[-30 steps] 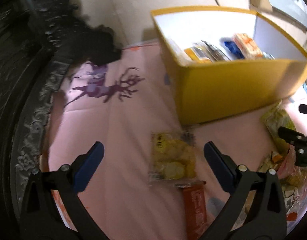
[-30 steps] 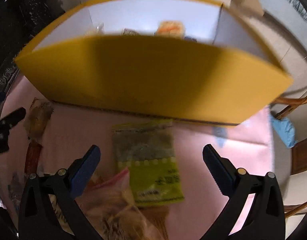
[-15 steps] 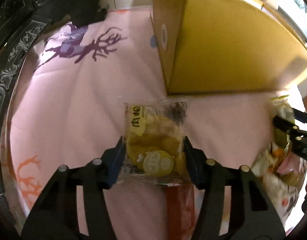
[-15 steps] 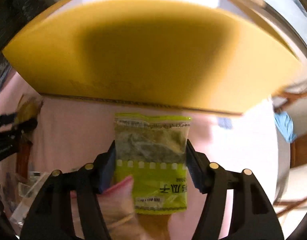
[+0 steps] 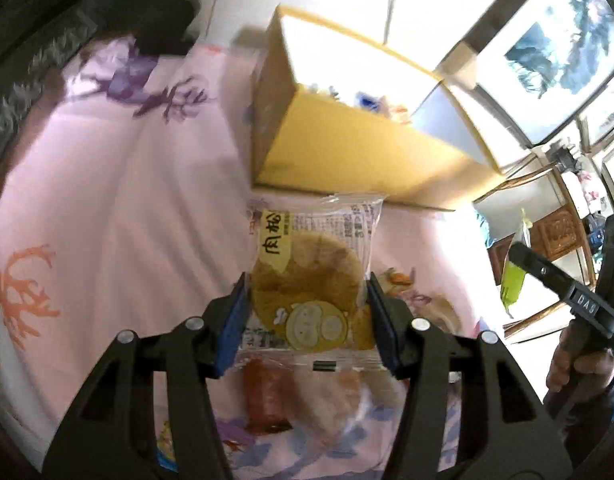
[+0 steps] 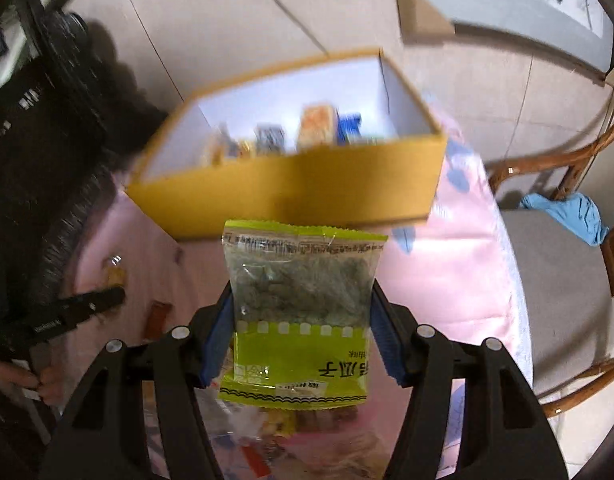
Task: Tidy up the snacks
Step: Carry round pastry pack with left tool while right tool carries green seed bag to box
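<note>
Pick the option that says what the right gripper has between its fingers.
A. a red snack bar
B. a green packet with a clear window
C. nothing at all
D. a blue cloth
B: in the right wrist view the right gripper has its blue fingers pressed on both sides of the green packet, held up in front of the yellow box.

Clear-wrapped yellow pastry packet and green seed packet raised before open yellow box.
</note>
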